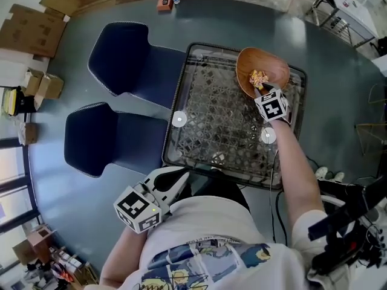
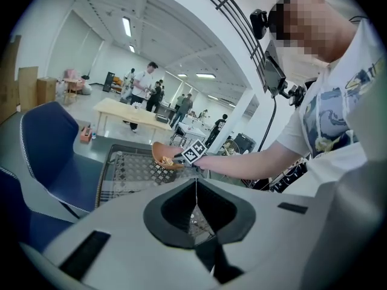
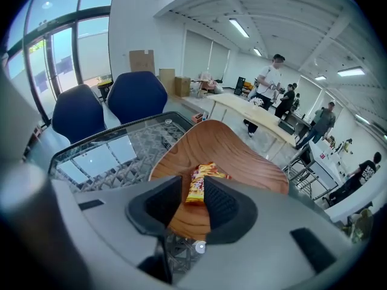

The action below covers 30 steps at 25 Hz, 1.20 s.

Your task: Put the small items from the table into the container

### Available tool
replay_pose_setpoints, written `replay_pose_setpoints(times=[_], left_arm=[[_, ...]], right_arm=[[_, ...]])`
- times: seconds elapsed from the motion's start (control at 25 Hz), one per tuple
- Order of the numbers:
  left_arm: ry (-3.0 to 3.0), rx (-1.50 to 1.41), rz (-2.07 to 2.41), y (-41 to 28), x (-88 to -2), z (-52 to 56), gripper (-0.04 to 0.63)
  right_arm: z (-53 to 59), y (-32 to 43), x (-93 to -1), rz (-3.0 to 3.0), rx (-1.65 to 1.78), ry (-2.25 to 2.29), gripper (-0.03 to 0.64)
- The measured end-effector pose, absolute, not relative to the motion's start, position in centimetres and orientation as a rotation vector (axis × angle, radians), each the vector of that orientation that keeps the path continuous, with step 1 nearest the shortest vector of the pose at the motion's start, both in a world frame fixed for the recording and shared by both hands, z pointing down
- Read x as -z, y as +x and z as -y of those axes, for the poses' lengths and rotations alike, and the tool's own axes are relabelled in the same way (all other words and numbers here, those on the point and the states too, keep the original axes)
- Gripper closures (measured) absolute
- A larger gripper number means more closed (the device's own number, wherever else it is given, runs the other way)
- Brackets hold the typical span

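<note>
Right gripper (image 3: 192,190) pinching yellow snack packet (image 3: 202,173) just above wooden bowl (image 3: 245,156), upper right of head view; left gripper (image 2: 195,185) pressed together, empty, lower left; judge: release low inside the rim so packet cannot skid onto table (image 1: 208,128).

The snack packet (image 3: 198,186) is yellow and orange; the bowl (image 3: 242,156) is warm brown with wood grain. The table (image 1: 205,101) shows a dark criss-cross lattice. Two navy chairs (image 1: 124,56) have white edging.
</note>
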<state>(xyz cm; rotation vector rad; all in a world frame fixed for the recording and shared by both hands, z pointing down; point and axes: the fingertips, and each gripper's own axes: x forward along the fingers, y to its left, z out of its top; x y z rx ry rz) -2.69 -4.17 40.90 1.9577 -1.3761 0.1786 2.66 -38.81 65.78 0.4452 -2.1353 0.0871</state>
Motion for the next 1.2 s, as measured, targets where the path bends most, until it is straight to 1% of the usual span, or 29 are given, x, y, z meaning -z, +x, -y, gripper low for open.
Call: replay_pose_setpoints(times=[0.4, 0.76, 0.88, 0.92, 1.04, 1.2], left_arm=[[2.03, -0.172, 1.307, -2.4, -40.9, 4.0, 0.586], [2.217, -0.204, 1.137, -2.5, -39.9, 1.3, 0.586], [2.27, -0.211, 1.08, -2.7, -39.5, -0.3, 0.586], [2.286, -0.212, 1.061, -2.8, -39.4, -1.0, 0.586], [2.313, -0.198, 1.005, -3.5, -39.3, -2.9, 0.586], [2.343, -0.214, 0.952, -4.5, -39.1, -5.5, 0.588]], right_arm=[[35.2, 4.6, -64.2, 2.163, -0.095, 0.51, 0.522], [25.0, 7.3, -61.0, 2.165, -0.129, 0.542, 0.523], [20.6, 8.6, -59.6, 2.169, -0.182, 0.572, 0.544], [18.9, 9.0, -59.2, 2.172, -0.195, 0.583, 0.563], [14.4, 9.8, -58.0, 2.187, -0.221, 0.642, 0.594], [8.3, 9.8, -55.4, 2.219, -0.246, 0.698, 0.609]])
